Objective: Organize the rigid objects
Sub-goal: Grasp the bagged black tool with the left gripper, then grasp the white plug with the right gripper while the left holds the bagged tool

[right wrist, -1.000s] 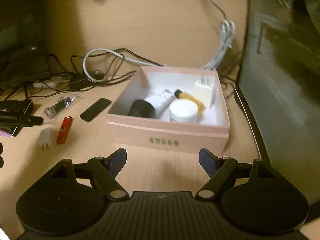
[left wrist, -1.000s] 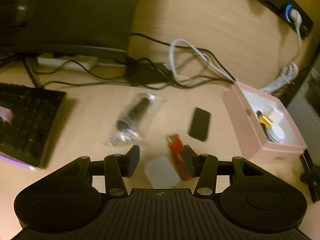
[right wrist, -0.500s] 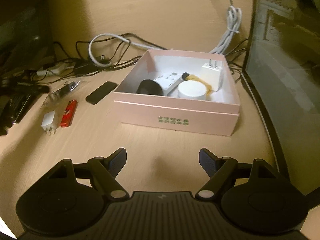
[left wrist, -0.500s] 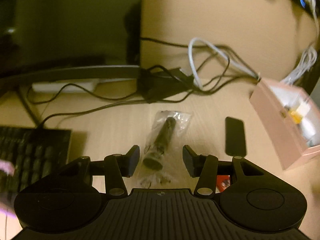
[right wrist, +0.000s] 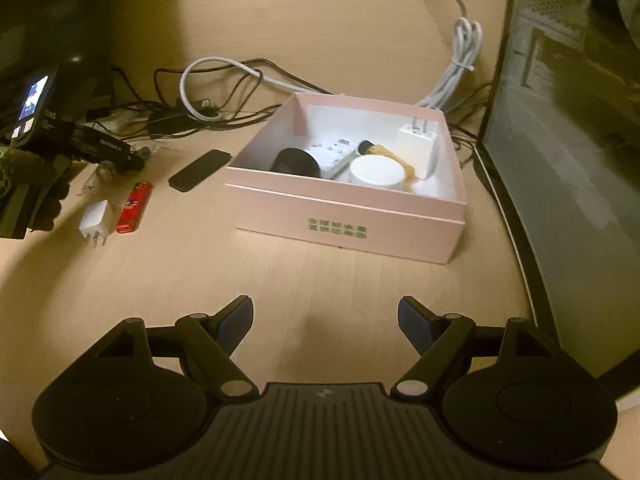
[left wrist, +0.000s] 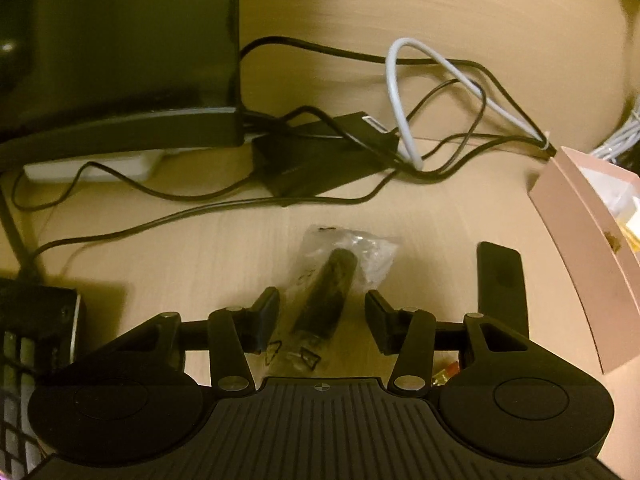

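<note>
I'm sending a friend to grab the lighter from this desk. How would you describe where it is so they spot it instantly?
Find the open pink box on the wooden desk. To its left lie three small things in a row: the lighter sits between a white plug adapter and a flat black device. It is the only red one.

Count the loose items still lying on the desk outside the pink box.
4: bagged black cylinder between the left gripper's fingers, black slab, red lighter, white plug. Others may be hidden.

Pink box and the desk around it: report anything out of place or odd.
Four small items lie loose on the desk left of the pink box: a black cylinder in a clear bag, a flat black slab, a red lighter and a white plug. Nothing looks spilled or damaged.
</note>
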